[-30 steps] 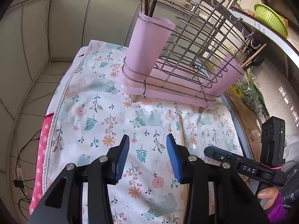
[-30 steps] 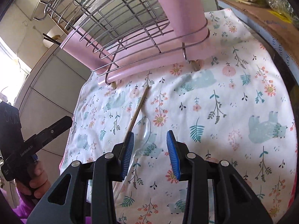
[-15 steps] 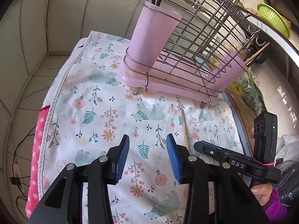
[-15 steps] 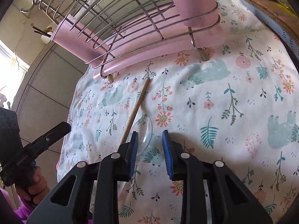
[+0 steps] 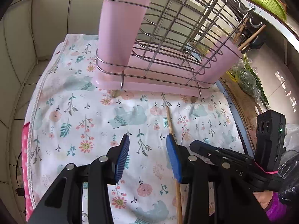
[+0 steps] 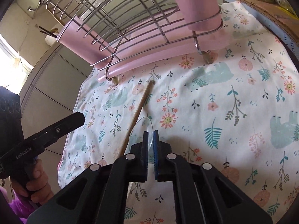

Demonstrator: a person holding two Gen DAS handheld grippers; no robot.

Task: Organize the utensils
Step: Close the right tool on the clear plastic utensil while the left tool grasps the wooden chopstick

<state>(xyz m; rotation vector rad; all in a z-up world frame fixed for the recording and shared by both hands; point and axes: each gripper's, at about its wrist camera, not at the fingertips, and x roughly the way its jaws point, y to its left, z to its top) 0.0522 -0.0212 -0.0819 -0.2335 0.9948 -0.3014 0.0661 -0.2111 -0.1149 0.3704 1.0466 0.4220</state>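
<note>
A clear plastic spoon [image 6: 142,127] lies on the floral cloth [image 6: 214,97], and my right gripper [image 6: 150,133] is shut on its bowl. A wooden chopstick [image 6: 139,108] lies just left of the spoon, pointing at the wire rack [image 6: 130,18]. In the left wrist view the same chopstick [image 5: 170,123] runs under the right finger of my left gripper [image 5: 147,139], which hangs open above the cloth with nothing between its pads. The rack [image 5: 177,28] carries a pink cup [image 5: 119,31] with dark sticks in it at its left end and another pink cup [image 5: 224,61] at its right end.
A green colander [image 5: 267,0] sits on a ledge at the back right, and a bag of greens [image 5: 246,78] lies past the cloth's right edge. A pink dotted cloth [image 5: 25,158] shows at the left border. A hand [image 6: 37,179] holds the left gripper.
The right gripper's jaws came together on the clear spoon's bowl. The left gripper moved closer to the rack, still open.
</note>
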